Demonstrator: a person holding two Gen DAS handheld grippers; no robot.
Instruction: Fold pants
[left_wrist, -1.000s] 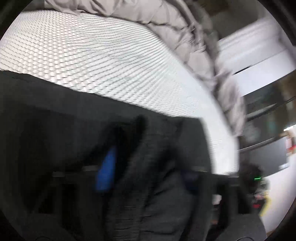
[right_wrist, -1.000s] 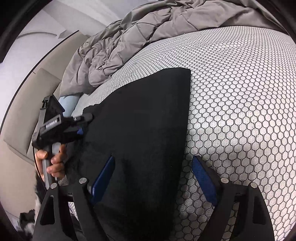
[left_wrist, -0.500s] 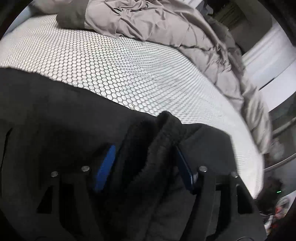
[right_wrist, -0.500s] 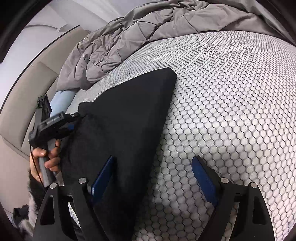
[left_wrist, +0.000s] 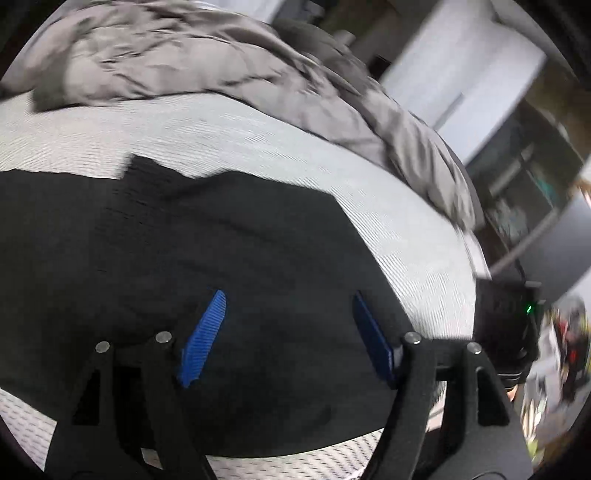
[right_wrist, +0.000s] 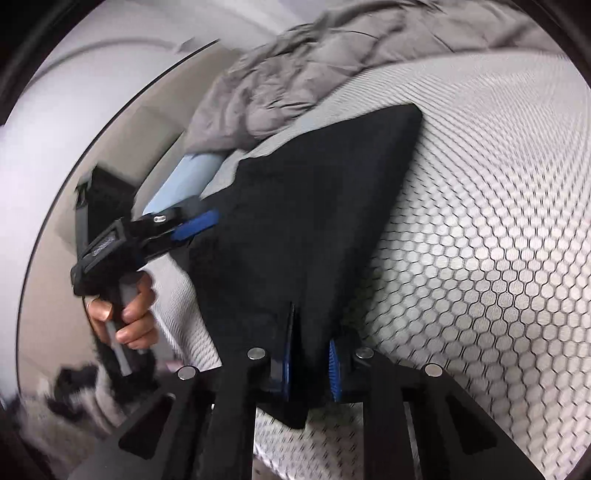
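On my left, the left gripper has its jaws spread wide with nothing caught between them; the two blue pads hang just over the black pants and I see no fabric pinched there. From the right wrist camera I can see that same tool from outside, held by the left hand at the near edge of the bed, its blue-tipped fingers pointing at the pants' left edge; whether they touch the cloth from that angle I cannot tell.

The pants lie as a dark folded slab on the honeycomb-patterned mattress cover, spread flat across the lower middle of the left view, with a small notch-like step along the far edge. In the right view they run from the bottom centre up toward a squared far corner.

Beyond them a rumpled gray comforter is bunched along the far side of the bed, and a pale blue pillow sits tucked under its end.

On my right, the right gripper is clamped on the pants: its blue pads are close together with a ridge of black fabric squeezed between them, and a corner of cloth hangs below the jaws. Bare mattress cover lies to its right.
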